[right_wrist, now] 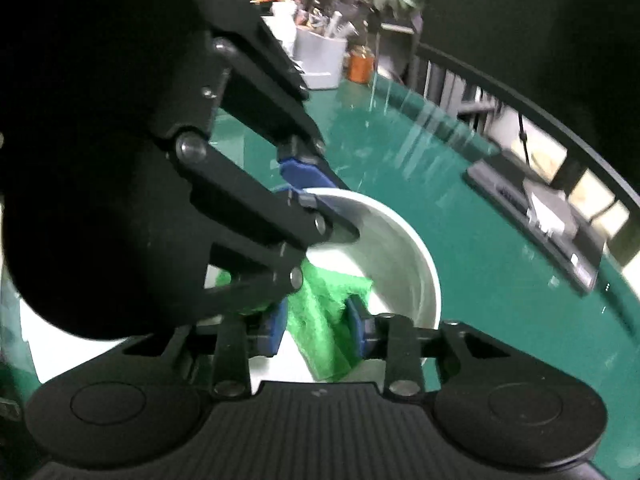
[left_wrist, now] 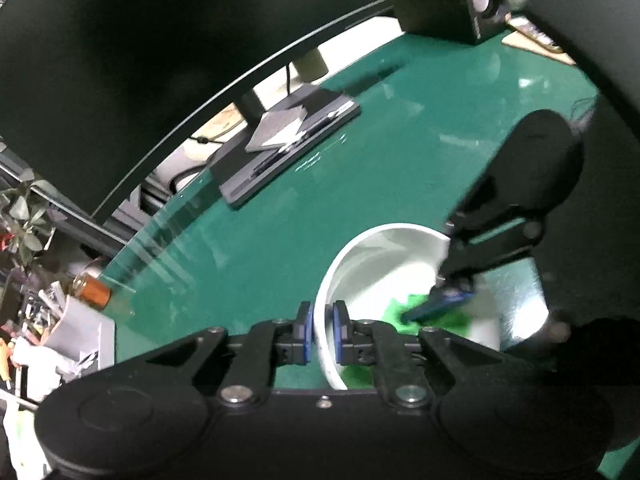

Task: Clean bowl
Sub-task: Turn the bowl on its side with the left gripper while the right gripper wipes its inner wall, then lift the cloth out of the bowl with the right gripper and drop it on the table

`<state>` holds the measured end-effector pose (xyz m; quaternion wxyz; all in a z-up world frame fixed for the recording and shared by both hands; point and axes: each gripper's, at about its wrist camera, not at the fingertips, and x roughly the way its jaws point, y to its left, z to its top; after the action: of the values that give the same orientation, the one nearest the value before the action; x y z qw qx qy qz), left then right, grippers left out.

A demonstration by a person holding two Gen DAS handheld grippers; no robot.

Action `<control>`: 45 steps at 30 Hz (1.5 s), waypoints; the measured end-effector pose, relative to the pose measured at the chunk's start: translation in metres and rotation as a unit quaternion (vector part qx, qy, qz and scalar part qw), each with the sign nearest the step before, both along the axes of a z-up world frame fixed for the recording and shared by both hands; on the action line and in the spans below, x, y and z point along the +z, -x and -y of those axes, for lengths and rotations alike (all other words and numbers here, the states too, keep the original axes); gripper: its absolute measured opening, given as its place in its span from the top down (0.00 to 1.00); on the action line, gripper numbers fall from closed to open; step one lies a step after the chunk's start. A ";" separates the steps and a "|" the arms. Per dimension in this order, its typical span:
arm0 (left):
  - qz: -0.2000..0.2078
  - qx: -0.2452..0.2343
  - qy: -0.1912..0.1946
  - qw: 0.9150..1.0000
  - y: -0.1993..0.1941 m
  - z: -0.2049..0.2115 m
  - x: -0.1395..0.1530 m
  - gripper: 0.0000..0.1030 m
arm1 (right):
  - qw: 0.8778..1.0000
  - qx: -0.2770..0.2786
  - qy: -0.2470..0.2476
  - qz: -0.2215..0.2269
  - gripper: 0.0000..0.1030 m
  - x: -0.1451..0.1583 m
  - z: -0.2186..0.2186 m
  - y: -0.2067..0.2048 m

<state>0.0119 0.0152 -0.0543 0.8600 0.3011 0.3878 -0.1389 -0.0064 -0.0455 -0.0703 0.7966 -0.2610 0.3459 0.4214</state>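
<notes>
Bowl [left_wrist: 384, 256], white, low and right of centre in the left wrist view, resting on the green table [left_wrist: 280, 220]; left gripper [left_wrist: 322, 328] pinches its near rim between blue pads, one inside, one outside. Right gripper [right_wrist: 316, 328] at the bottom of its own view, fingers clamped on a green cloth [right_wrist: 324, 312] lying inside the bowl. Beyond, at centre left, a dark monitor base [left_wrist: 288, 148] under a curved monitor [left_wrist: 160, 48]; clutter at the far left edge.

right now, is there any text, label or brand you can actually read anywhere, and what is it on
No text reads clearly in either view.
Speaker: a light vertical marking on its edge, too blurred to read.
Monitor base: faint pale marks, too small to read.
White bowl, green cloth, left hand-held gripper, right hand-held gripper: no lettering visible.
</notes>
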 end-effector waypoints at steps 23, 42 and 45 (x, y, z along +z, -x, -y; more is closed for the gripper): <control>0.002 -0.010 -0.005 1.000 0.014 0.006 -0.001 0.86 | 0.983 0.051 0.083 0.155 0.87 -0.005 0.004 0.020; -0.019 0.024 0.011 0.999 0.012 0.001 -0.008 0.87 | 0.999 -0.022 -0.026 0.038 0.89 0.006 0.006 0.000; -0.047 0.063 0.060 0.995 -0.001 -0.011 -0.008 0.86 | 0.996 -0.059 -0.018 0.063 0.90 0.011 0.011 -0.008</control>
<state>0.0132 0.0257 -0.0622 0.8644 0.2175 0.4368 -0.1212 0.0016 -0.0570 -0.0591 0.8450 -0.2519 0.3021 0.3624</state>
